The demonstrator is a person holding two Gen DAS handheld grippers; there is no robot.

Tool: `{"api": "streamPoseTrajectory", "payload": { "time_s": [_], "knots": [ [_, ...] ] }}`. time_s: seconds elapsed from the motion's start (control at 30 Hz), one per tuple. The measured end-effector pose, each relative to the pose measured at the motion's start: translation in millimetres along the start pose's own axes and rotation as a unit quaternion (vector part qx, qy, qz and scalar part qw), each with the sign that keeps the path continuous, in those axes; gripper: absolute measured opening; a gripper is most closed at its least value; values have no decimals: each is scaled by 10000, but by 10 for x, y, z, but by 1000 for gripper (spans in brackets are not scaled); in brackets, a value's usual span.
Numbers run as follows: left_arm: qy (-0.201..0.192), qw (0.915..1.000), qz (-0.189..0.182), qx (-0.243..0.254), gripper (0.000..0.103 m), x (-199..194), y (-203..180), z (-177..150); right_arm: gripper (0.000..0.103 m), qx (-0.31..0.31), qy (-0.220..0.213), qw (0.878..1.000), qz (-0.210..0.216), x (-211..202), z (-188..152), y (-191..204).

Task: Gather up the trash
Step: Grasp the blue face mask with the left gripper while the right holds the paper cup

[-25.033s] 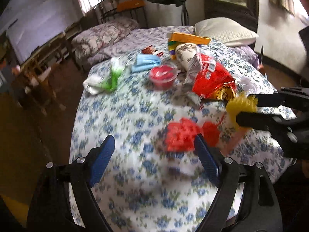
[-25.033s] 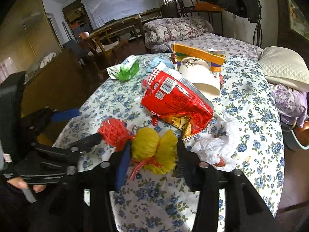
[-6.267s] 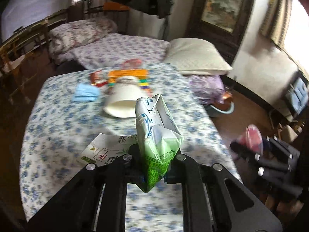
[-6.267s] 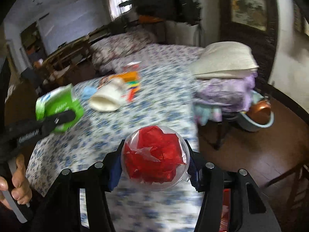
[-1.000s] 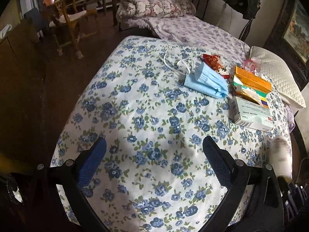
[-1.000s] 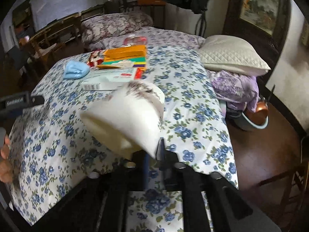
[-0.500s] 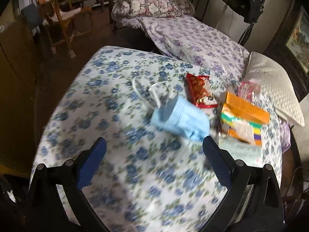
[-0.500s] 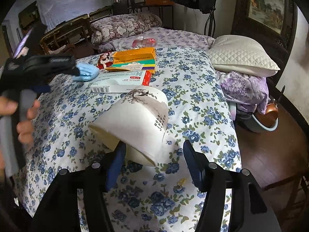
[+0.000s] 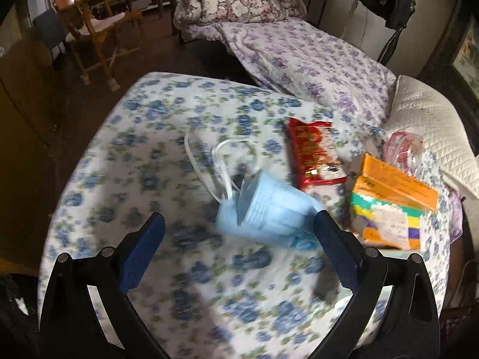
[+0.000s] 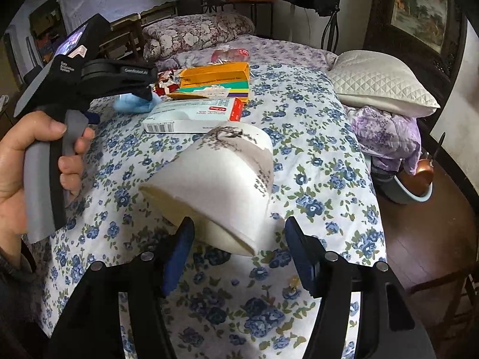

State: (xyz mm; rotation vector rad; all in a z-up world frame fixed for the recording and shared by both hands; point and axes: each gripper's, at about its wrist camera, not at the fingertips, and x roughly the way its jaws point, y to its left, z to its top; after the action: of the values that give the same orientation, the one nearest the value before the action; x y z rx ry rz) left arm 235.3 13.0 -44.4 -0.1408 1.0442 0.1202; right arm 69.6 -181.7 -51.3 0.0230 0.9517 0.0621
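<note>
A white paper cup [image 10: 218,185] with a dark branch print lies on its side on the flowered tablecloth [image 10: 314,179]. Its open rim sits between the fingers of my right gripper [image 10: 239,242], which is open, and the pads do not press on it. A blue face mask [image 9: 269,212] with white ear loops lies just ahead of my left gripper [image 9: 238,239], whose jaws stand wide open and empty. In the right wrist view a hand holds the left gripper [image 10: 145,92] over the mask [image 10: 134,104].
A red snack wrapper [image 9: 311,155], stacked orange and green boxes [image 9: 392,200] and a pink plastic bag [image 9: 401,146] lie beyond the mask. A white carton [image 10: 191,116] lies behind the cup. A quilted pillow [image 10: 380,83] and a bed are further back, and wooden chairs [image 9: 98,36] at the left.
My right gripper's jaws have come apart from the cup's rim, and the cup now rests on the cloth between them. My left gripper has moved across the table up to the blue mask.
</note>
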Motion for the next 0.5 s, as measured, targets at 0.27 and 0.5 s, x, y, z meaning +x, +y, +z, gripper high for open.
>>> {"api": "streamPoseTrajectory", "payload": {
  "time_s": [0.27, 0.5],
  "knots": [
    [251, 9988, 385, -156, 96, -208, 406, -117, 62, -1, -177, 9998, -31, -81, -5, 2],
    [-76, 9955, -501, -795, 96, -379, 306, -60, 62, 76, -163, 9998, -44, -65, 5, -69]
  ]
}}
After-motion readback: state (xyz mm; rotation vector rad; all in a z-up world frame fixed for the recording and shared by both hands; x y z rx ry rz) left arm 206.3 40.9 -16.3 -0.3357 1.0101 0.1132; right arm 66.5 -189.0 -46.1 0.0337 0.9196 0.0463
